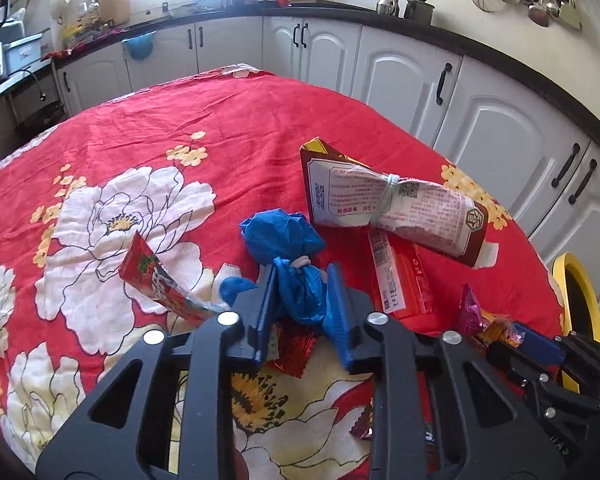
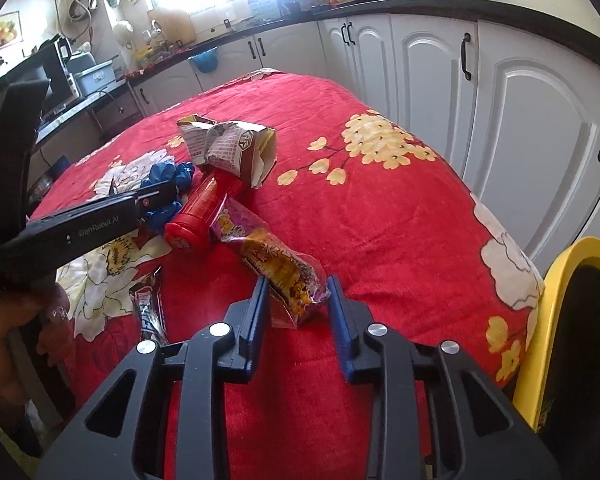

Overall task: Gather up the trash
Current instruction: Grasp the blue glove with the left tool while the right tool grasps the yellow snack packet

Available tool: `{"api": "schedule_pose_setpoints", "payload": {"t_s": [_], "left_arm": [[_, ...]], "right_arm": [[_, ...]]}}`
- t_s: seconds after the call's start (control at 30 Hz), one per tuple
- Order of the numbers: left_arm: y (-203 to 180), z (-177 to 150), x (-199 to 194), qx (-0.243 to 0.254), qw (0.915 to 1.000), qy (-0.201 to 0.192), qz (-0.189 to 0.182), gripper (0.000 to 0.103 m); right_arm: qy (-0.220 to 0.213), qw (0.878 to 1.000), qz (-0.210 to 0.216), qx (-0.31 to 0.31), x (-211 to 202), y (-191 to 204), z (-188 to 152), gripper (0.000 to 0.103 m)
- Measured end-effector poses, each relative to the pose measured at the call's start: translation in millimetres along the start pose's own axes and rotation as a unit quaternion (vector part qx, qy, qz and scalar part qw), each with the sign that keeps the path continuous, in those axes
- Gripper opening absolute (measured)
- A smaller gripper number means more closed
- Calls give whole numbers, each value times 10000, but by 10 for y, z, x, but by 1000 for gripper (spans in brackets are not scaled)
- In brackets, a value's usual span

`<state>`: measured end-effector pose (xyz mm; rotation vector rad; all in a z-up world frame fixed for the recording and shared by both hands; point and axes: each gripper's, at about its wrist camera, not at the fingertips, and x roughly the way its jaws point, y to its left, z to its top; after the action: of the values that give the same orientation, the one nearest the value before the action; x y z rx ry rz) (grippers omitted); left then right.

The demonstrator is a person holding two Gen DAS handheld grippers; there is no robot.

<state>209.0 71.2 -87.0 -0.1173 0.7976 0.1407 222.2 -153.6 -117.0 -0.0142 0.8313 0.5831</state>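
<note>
My left gripper (image 1: 302, 280) is shut on a crumpled blue plastic bag (image 1: 288, 236) tied with a rubber band, on the red flowered tablecloth (image 1: 220, 112). My right gripper (image 2: 296, 292) is shut on the end of a purple and yellow snack wrapper (image 2: 268, 256); it also shows at the right of the left wrist view (image 1: 496, 326). A folded paper carton (image 1: 384, 200) tied with a band lies beyond the bag, also seen in the right wrist view (image 2: 230, 144). A red tube package (image 2: 198, 216) lies beside it. A red strawberry wrapper (image 1: 156, 280) lies left of the bag.
A yellow-rimmed bin (image 2: 572, 320) stands at the table's right edge, also in the left wrist view (image 1: 576, 292). Small wrappers lie near me on the cloth (image 2: 150, 308). White kitchen cabinets (image 1: 420, 80) with a dark countertop run behind and right of the table.
</note>
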Motion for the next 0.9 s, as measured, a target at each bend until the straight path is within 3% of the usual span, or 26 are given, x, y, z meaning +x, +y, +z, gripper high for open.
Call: {"api": "schedule_pose_setpoints", "payload": {"t_s": [0.23,0.67,0.9], "left_arm": [[-21,-50,-92,81,9999,-56,-103,5],[144,-91,-437,-422,9955,-142,-836,3],[102,-35,-655,-428,9939,-360,-956,3]], "right_arm": [[-39,9999,40,146,-103,-59,-65,13],[-126,9996,161,173,-290,-30,-129,9],[-232,9994,218,159,-399,9,-125,9]]}}
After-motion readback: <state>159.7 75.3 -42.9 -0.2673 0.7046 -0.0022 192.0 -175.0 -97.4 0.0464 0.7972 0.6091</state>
